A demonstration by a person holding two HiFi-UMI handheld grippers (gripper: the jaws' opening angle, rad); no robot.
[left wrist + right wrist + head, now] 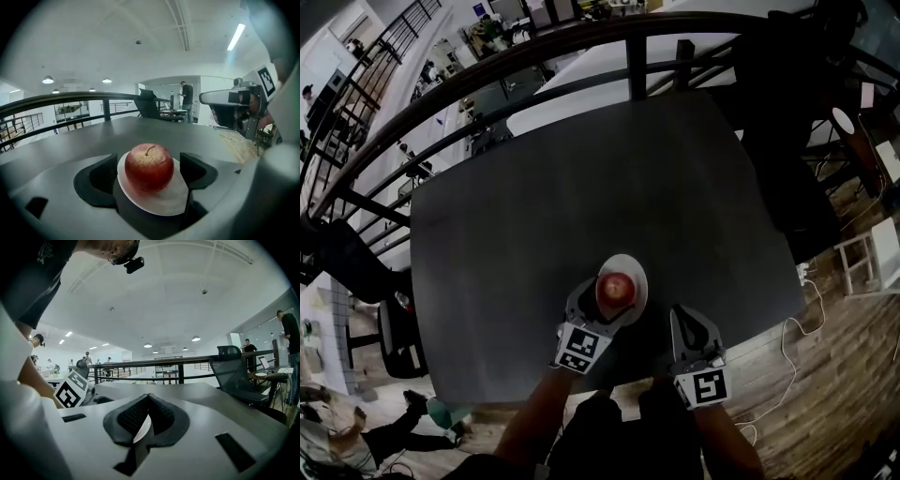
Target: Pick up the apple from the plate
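Observation:
A red apple (618, 288) (149, 167) stands upright on a small white plate (636, 272) (164, 204) near the front edge of the dark table (581, 206). My left gripper (598, 302) (149, 161) is open at the plate. Its dark pads (101, 176) flank the apple on both sides without touching it. To the right of the plate, my right gripper (683, 316) (149, 398) hovers over the table's front edge, shut with nothing in it. A white sliver of the plate shows through the slit below its tips.
A dark metal railing (581, 42) curves round the table's far side, with a black office chair (787, 103) at the far right. Wooden floor with a white cable (806, 337) lies right of the table. People stand by desks in the background (186, 96).

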